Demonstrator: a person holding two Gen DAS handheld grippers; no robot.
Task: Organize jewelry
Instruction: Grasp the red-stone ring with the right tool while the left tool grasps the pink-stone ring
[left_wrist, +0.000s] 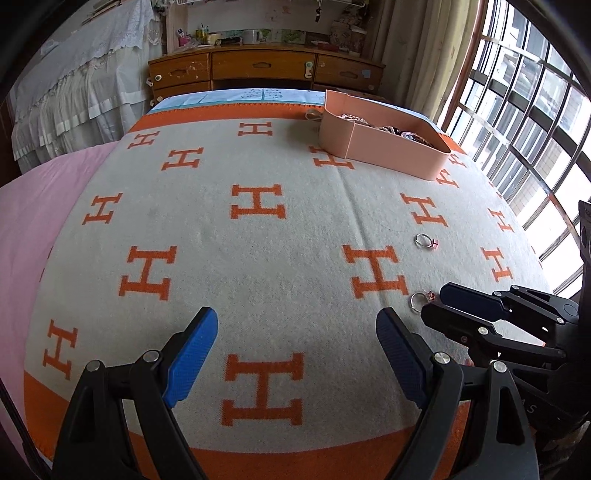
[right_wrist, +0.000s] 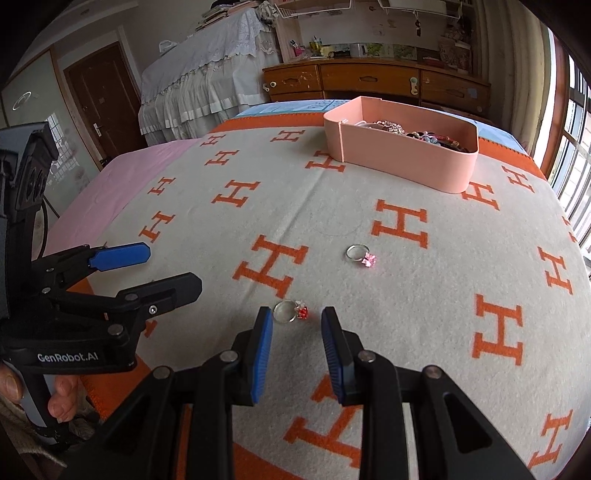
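Two silver rings lie on the blanket. The ring with a red stone (right_wrist: 291, 311) sits just ahead of my right gripper (right_wrist: 296, 321), which is open and empty, its fingertips either side of it. In the left wrist view this ring (left_wrist: 421, 301) lies beside the right gripper (left_wrist: 436, 302). The ring with a pink stone (right_wrist: 362, 255) lies farther on; it also shows in the left wrist view (left_wrist: 426, 240). A pink box (right_wrist: 402, 158) holding several jewelry pieces stands at the far side (left_wrist: 384, 147). My left gripper (left_wrist: 295, 325) is open and empty over the blanket, also seen from the right (right_wrist: 173, 269).
The bed carries a grey blanket with orange H marks (left_wrist: 258, 240) and a pink sheet (left_wrist: 33, 229) at the left. A wooden dresser (left_wrist: 266, 70) stands beyond the bed. Barred windows (left_wrist: 535, 122) run along the right.
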